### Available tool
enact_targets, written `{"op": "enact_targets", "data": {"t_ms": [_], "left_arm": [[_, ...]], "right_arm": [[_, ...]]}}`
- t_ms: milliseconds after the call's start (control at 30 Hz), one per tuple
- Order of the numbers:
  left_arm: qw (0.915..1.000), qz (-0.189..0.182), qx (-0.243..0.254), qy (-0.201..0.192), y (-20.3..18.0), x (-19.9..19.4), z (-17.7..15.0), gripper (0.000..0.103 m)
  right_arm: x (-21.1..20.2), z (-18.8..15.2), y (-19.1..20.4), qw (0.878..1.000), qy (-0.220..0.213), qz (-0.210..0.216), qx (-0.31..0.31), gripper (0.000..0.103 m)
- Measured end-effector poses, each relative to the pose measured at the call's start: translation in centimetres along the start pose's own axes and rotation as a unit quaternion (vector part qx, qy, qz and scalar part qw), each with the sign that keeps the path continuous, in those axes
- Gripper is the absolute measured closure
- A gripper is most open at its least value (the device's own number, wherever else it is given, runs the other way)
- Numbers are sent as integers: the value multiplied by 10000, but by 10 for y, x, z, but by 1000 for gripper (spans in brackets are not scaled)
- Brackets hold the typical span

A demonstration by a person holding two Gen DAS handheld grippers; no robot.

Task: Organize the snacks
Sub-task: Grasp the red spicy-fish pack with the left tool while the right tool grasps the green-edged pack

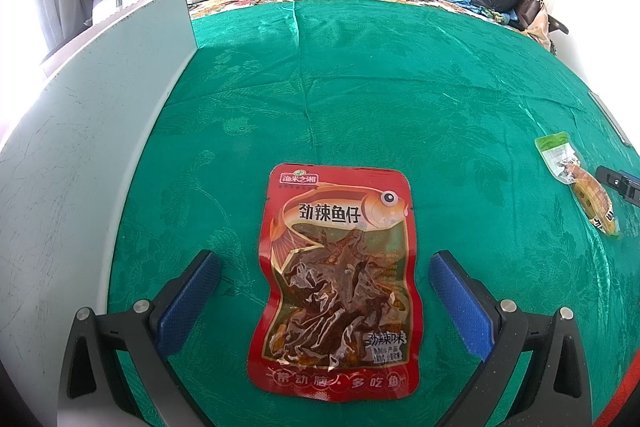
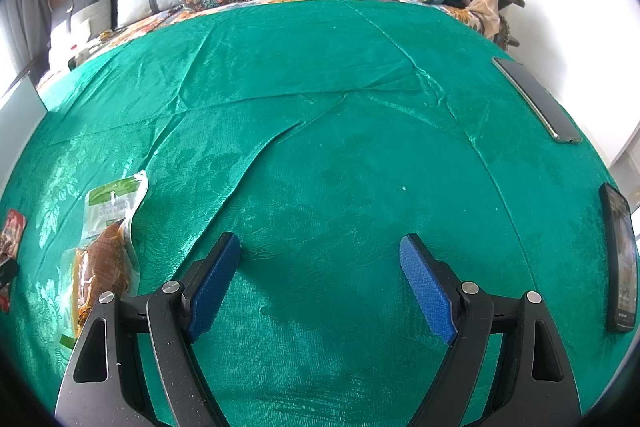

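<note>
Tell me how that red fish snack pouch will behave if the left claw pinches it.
The red fish snack pouch lies flat between the open left claw, so it is probably light and floppy. Its glossy, crinkled film looks slippery and may slide on the green tablecloth.

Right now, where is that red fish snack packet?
In the left wrist view, the red fish snack packet lies flat on the green cloth, between the open left hand-held gripper's fingers.

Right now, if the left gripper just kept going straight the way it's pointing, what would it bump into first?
Most likely the red fish snack packet. It lies flat on the green cloth directly between the left gripper's open fingers, which do not touch it. Depth is hard to judge, so the fingertips might meet the cloth beside it.
</note>
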State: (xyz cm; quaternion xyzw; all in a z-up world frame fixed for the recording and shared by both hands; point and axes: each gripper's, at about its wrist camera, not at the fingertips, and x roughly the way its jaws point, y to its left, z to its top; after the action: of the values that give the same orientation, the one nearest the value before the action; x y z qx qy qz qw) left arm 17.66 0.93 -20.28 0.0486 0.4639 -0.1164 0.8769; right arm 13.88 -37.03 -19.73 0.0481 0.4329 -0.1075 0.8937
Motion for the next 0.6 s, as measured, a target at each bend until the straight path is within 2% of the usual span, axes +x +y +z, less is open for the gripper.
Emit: {"op": "enact_targets", "data": {"t_ms": [67,133,200,300,367,400,467,500,567,600], "left_arm": [[9996,-106,169,194,-1,2,4,0],[9974,-246,404,538,-1,4,10,0],[9951,-322,529,776,0,5,15,0],[9933,-300,551,968,-2,7,19,2],[9936,-276,503,977,-4,4,22,14],[9944,-283,488,895,-5,0,24,31],[9939,-269,462,961,-5,-2,25,36],[9943,-282,456,924,-5,-4,25,47],[9940,-434,298,954,-1,-11,23,52],[9944,-538,188,894,0,-16,21,52]], "right_arm": [[1,1,0,9999,43,114,-47,11],[3,3,0,9993,142,254,-247,10],[3,11,-4,9967,498,510,-401,11],[-6,25,-6,9883,996,1144,-173,14],[-15,32,12,9803,1228,1524,-282,14],[-16,35,25,9746,1389,1704,-436,14],[-12,33,62,9574,1870,1981,-958,14],[-5,30,80,9505,2088,1959,-1206,14],[3,23,102,9474,2199,1675,-1616,15],[6,20,109,9471,2184,1490,-1821,25]]}}
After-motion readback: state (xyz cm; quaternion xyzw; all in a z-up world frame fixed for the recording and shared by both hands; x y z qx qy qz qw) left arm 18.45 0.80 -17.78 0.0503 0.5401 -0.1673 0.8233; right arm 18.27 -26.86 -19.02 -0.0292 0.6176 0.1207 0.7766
